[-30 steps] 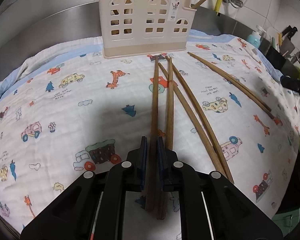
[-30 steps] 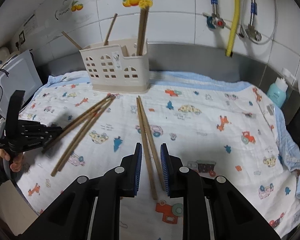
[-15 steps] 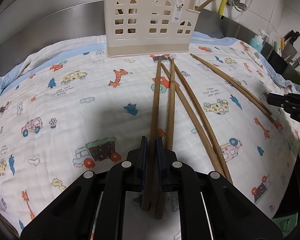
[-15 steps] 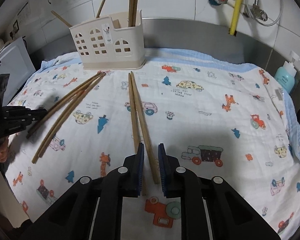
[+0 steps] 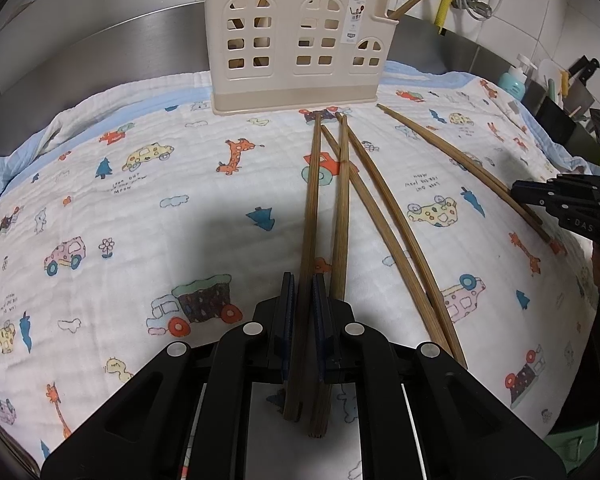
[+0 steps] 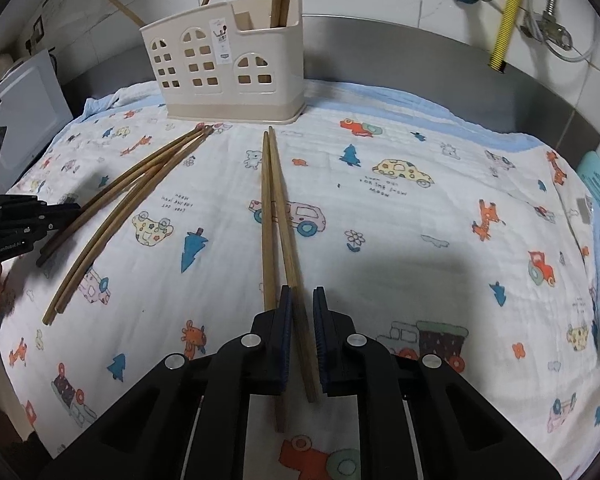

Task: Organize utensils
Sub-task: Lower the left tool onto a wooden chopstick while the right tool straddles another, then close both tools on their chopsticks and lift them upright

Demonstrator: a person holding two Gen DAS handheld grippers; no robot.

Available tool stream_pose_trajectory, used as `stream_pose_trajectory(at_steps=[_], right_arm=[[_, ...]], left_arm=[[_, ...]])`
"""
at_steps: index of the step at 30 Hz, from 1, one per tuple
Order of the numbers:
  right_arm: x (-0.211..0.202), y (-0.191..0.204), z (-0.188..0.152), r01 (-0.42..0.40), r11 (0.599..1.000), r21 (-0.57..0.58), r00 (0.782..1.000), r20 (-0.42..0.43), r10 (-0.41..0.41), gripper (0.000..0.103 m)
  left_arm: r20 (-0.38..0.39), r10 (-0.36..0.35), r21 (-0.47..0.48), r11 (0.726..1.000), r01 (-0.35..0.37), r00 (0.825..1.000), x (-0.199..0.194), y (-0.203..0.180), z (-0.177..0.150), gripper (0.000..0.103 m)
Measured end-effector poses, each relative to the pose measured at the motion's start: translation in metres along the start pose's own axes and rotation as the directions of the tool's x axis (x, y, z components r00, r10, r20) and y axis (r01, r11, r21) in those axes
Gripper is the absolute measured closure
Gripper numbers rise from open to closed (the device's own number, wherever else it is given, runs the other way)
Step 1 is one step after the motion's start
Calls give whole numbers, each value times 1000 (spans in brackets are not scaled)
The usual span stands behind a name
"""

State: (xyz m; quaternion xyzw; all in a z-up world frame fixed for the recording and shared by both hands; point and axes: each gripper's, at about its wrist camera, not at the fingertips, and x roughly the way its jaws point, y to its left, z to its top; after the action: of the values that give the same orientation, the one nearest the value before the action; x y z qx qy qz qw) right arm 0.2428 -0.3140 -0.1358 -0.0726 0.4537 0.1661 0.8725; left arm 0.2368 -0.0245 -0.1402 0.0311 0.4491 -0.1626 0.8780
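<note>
My left gripper is shut on one long wooden chopstick that lies on the printed cloth. A second chopstick runs beside it under the right finger. Two more chopsticks curve off to the right. My right gripper is closing its jaws on the right chopstick of a pair, with the pads at its sides; the pair's other chopstick passes under the left finger. The cream holder with window cut-outs stands at the back with several chopsticks in it.
A steel backsplash and tiled wall rise behind the holder. A blue bottle and knives sit at the right edge. A white appliance stands at the left. A yellow hose hangs on the wall.
My right gripper has come down and forward over the pair of chopsticks, and its jaws have narrowed around one. The left gripper has kept still with its chopstick.
</note>
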Motion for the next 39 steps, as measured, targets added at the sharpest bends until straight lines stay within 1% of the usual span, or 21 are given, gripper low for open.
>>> stream_pose_trajectory(at_steps=[3, 7, 13, 17, 21, 27, 33, 36, 39], right_arm=[[5, 3, 1, 12, 999, -34, 1000, -11, -12, 93], [7, 0, 3, 4, 999, -37, 1000, -16, -4, 94], [6, 2, 1, 14, 999, -44, 1000, 2, -14, 94], [5, 7, 0, 38, 998, -57, 999, 10, -38, 95], [1, 7, -1, 35, 998, -50, 999, 15, -34, 96], [-21, 10, 1, 50, 998, -43, 997, 55, -48, 96], [-50, 16, 6, 60, 997, -44, 993, 103, -55, 96], [-60, 21, 10, 53, 997, -47, 993, 106, -48, 96], [-59, 25, 7, 51, 997, -49, 994, 100, -46, 96]], left_arm=[[2, 0, 2, 1000, 0, 1000, 0, 0, 0, 93], [1, -4, 4, 1000, 4, 1000, 0, 0, 0, 93], [4, 1, 2, 1000, -1, 1000, 0, -2, 0, 93], [-3, 0, 1, 1000, 0, 1000, 1, -1, 1, 93], [-17, -2, 4, 1000, 2, 1000, 2, -1, 4, 93], [-23, -14, -20, 1000, 14, 1000, 1, 1, 6, 96], [12, -24, -2, 1000, 24, 1000, -15, -5, 6, 96], [37, -24, 5, 1000, 24, 999, -28, -6, 10, 96], [43, -12, 4, 1000, 12, 999, -31, -5, 11, 96]])
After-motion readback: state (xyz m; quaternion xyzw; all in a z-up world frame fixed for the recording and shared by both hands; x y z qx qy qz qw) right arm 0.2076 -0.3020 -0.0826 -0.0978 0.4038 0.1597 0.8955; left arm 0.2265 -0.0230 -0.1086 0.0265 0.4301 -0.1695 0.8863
